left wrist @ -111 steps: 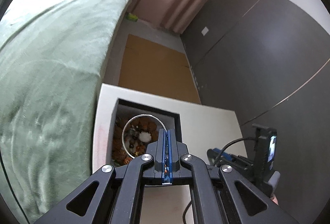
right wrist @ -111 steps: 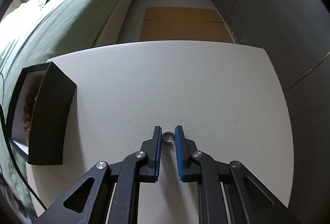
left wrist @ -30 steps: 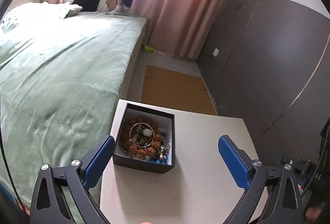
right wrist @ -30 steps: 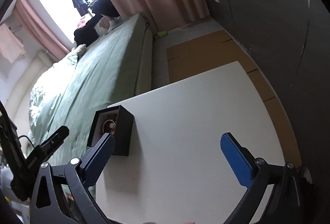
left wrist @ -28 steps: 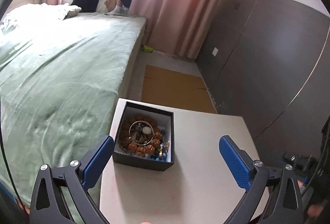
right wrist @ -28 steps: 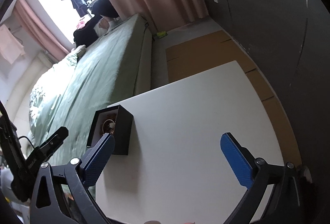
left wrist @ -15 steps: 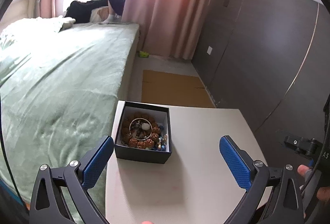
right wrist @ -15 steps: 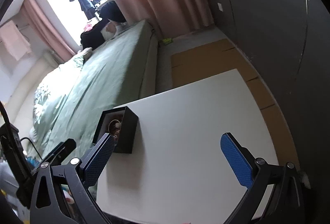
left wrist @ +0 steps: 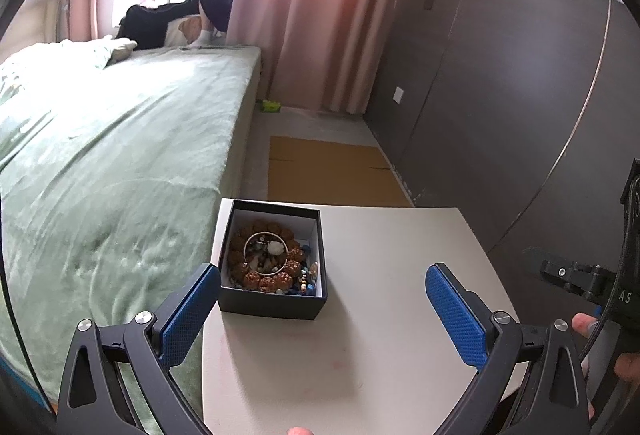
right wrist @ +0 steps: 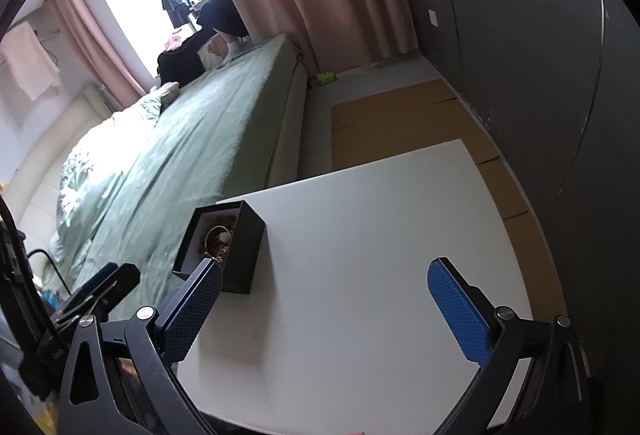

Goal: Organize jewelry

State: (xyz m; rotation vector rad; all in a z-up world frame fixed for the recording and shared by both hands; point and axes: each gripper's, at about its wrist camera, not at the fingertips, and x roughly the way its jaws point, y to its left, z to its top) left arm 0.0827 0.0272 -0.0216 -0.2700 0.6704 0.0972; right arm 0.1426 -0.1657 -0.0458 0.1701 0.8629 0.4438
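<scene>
A black jewelry box (left wrist: 276, 305) stands open on the white table (left wrist: 380, 335) near its left edge. Inside lie a brown bead bracelet (left wrist: 268, 279), a thin silver bangle (left wrist: 249, 239) and small blue and mixed beads (left wrist: 306, 285). My left gripper (left wrist: 322, 309) is wide open and empty, held back above the table's near part, the box between its fingers in view. The box also shows in the right wrist view (right wrist: 240, 255). My right gripper (right wrist: 325, 309) is wide open and empty above the table (right wrist: 380, 255), to the right of the box.
A green-covered bed (left wrist: 100, 163) runs along the table's left side. Brown cardboard (left wrist: 328, 175) lies on the floor beyond the table. A dark panelled wall (left wrist: 500, 95) is on the right, pink curtains (left wrist: 320, 15) at the back. The other gripper's body (left wrist: 592, 283) shows at right.
Both grippers, shut 3.7 s ago (the right around a ring on the table), are now wide open and pulled back. Over the last second both views tilted up slightly; the box stays put.
</scene>
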